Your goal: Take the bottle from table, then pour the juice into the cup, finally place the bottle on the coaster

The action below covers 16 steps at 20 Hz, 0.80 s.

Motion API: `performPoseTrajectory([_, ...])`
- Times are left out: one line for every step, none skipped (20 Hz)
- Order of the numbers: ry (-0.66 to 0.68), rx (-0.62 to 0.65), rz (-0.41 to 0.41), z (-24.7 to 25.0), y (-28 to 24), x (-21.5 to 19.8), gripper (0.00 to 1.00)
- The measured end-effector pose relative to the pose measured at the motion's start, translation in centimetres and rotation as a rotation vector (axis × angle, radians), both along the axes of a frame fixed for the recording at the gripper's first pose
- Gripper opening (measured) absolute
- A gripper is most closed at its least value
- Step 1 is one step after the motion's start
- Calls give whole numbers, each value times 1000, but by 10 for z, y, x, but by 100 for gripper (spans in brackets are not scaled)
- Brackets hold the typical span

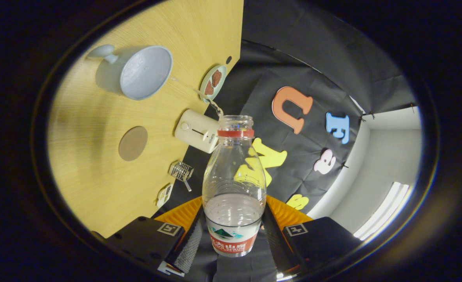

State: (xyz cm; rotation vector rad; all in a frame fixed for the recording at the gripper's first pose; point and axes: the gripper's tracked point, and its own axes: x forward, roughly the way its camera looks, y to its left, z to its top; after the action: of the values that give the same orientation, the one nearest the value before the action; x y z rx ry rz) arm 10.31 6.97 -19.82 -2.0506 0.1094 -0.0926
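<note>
My gripper (232, 239) is shut on a clear plastic bottle (234, 176) with a red neck ring and a red and white label, both fingers pressing its lower body. The whole view is rolled, so the bottle is tipped towards the table. Liquid pools in its lower part and a thin stream (199, 94) runs from its open mouth to the pale blue cup (140, 72) on the wooden table (89, 164). The cup has a handle on its far side. A round brown coaster (133, 143) lies on the table between the cup and my fingers.
A cream toaster (196, 130) stands near the table's edge, close to the bottle's mouth. A small plate with brown pieces (212, 82) lies beyond it. A little wire rack (181, 171) and a small packet (164, 194) sit along the edge nearer my fingers.
</note>
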Motion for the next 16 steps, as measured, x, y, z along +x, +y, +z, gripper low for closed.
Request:
performPoseTrajectory([-3,-6,7,2,1,1,81])
performPoseTrajectory([-8,-8,12,4,3,0,82])
performPoseTrajectory([-10,-8,21,4,5,0,82])
performPoseTrajectory([-12,-13,27,5,7,-1,82])
performPoseTrajectory([-14,-22,27,5,5,0,81])
performPoseTrajectory([-13,-26,22,6,5,0,82])
performPoseTrajectory([-11,-27,17,6,1,3,81])
performPoseTrajectory([-9,-26,14,6,0,3,81])
performPoseTrajectory([-8,-28,11,6,-2,5,82])
performPoseTrajectory([-6,-33,10,6,-3,6,82])
performPoseTrajectory([-3,-40,10,7,-4,6,82])
performPoseTrajectory([0,-51,11,8,-5,6,82])
performPoseTrajectory([3,-64,14,7,-4,6,82])
performPoseTrajectory([2,-81,19,8,-2,6,82])
performPoseTrajectory([1,-91,22,9,-1,7,82])
performPoseTrajectory([0,-98,22,9,0,6,82])
